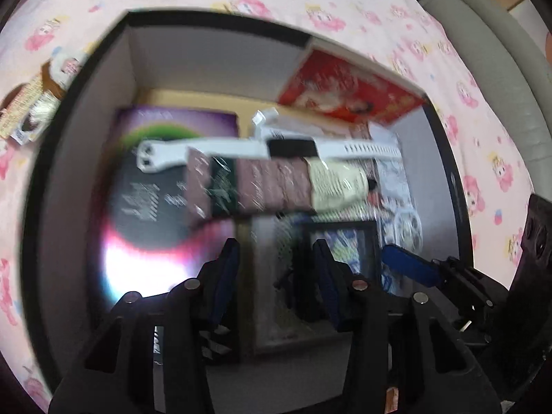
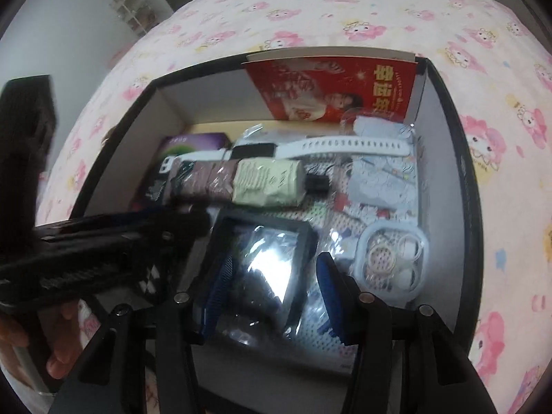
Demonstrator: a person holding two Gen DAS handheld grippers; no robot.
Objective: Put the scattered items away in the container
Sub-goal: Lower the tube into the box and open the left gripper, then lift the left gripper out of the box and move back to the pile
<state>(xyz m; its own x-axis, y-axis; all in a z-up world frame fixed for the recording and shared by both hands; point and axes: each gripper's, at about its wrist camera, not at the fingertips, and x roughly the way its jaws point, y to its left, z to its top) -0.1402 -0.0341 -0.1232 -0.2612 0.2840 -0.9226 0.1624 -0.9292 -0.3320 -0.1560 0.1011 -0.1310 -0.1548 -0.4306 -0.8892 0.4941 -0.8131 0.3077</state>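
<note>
Right wrist view: both claws, left (image 1: 276,276) and right (image 2: 276,286), gape empty above the box (image 2: 445,186); one packet (image 1: 31,107) remains on the bed.

L wrist cam: sits just behind left tongs (image 1: 276,276), looks steeply down into black-rimmed cardboard box (image 1: 79,158) on pink cartoon-print bedspread (image 1: 345,0); close in, box fills most of frame, heavy motion blur. Right tongs' blue-padded finger (image 1: 410,265) pokes in at lower right.

R wrist cam: sits behind right tongs (image 2: 272,286), also angled down into same box (image 2: 462,179) from near edge, slightly further back, sharper. Left tongs' black body (image 2: 103,252) crosses in from left.

Shared by both: box interior, incl. white perforated watch strap (image 1: 345,146) (image 2: 345,145), red printed card (image 1: 345,86) (image 2: 331,86) leaning at far wall, purple box (image 1: 155,158) (image 2: 193,141), bedspread (image 2: 345,0) around.
</note>
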